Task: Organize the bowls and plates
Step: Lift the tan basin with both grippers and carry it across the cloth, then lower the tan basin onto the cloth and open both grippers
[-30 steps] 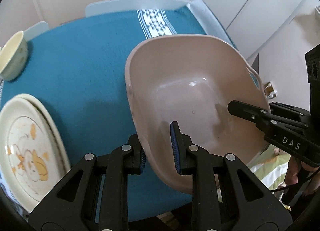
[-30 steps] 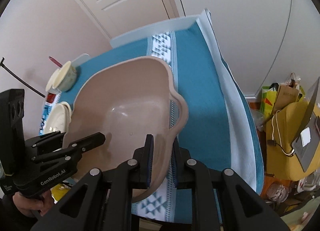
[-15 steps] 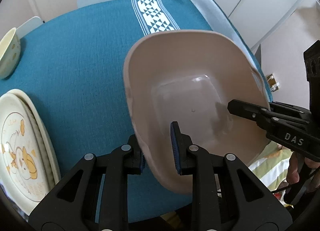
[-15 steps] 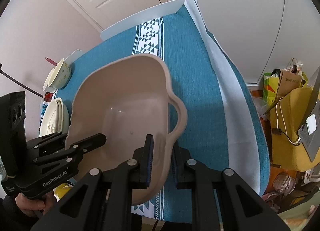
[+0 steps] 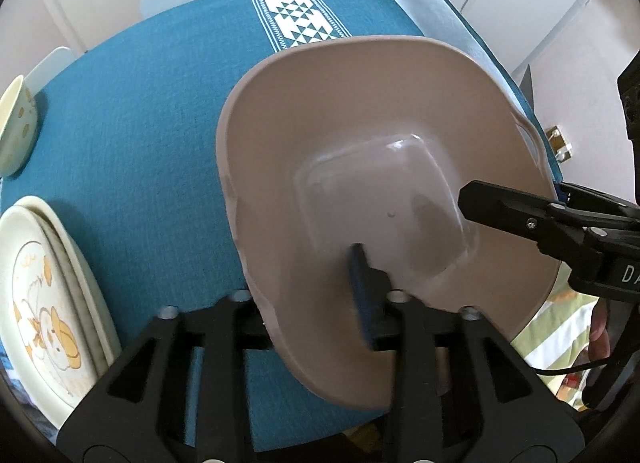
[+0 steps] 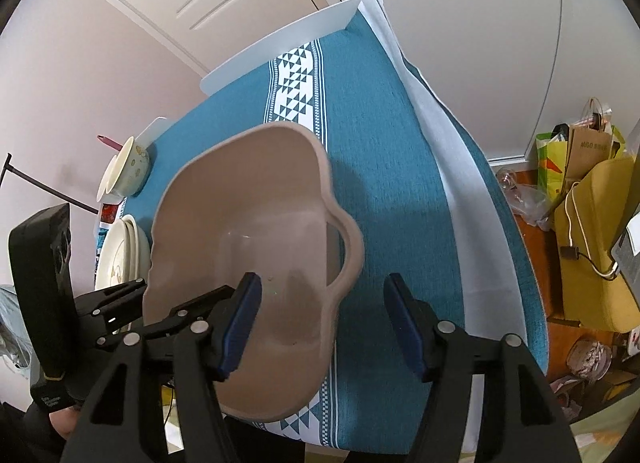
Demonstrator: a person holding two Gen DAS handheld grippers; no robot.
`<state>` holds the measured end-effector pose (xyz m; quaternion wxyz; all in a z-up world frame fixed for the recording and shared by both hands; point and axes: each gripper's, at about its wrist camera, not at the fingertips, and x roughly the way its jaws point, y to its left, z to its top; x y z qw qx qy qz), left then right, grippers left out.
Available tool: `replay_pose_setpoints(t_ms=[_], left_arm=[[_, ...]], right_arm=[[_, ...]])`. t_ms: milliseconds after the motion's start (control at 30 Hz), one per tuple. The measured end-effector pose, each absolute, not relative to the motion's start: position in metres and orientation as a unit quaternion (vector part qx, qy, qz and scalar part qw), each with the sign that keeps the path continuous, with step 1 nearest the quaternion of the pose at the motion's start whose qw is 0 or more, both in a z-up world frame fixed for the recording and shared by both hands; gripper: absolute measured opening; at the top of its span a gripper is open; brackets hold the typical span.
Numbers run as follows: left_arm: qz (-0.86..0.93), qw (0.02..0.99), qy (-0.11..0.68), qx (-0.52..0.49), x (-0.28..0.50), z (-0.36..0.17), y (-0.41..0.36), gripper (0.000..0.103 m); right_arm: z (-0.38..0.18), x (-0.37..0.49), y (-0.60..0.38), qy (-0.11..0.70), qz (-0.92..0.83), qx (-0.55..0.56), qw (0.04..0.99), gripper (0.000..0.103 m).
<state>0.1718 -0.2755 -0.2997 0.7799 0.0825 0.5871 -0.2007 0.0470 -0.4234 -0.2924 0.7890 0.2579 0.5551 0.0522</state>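
The beige basin (image 6: pixel 256 223) is straddled by both opening grippers, left (image 5: pixel 304 303) and right (image 6: pixel 320 319), fingers spread, on the bench (image 6: pixel 384 167).

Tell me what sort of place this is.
Most likely a lived-in home, at a dining table. A teal tablecloth covers the table, cartoon-printed plates and a small bowl sit on it beside a beige basin, and shopping bags crowd the floor.

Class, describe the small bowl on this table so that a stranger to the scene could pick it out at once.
Start at the teal tablecloth and follow its far left edge, beyond the big beige basin. There sits the small cream bowl, past the stacked cream plates. Unlike those flat plates, it is deep, with yellowish spots on its side.
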Motion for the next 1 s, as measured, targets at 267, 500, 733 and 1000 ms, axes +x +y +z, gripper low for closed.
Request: replay_pose_setpoints(t_ms=[267, 500, 733, 1000], left_arm=[[-0.197, 0.795, 0.566, 0.089, 0.169, -0.286, -0.276, 0.098], [-0.185, 0.801, 0.561, 0.095, 0.161, -0.263, -0.267, 0.098], [-0.163, 0.825, 0.535, 0.088, 0.14, -0.215, -0.238, 0.098], [-0.077, 0.906, 0.414, 0.034, 0.111, -0.106, -0.162, 0.102]], right_arm=[[-0.287, 0.047, -0.424, 0.552, 0.055, 0.259, 0.791, 0.059], [-0.259, 0.045, -0.433, 0.533, 0.05, 0.248, 0.807, 0.059], [-0.207, 0.033, -0.433, 0.506, 0.048, 0.195, 0.839, 0.059], [-0.102, 0.052, -0.378, 0.408, 0.156, 0.134, 0.89, 0.099]])
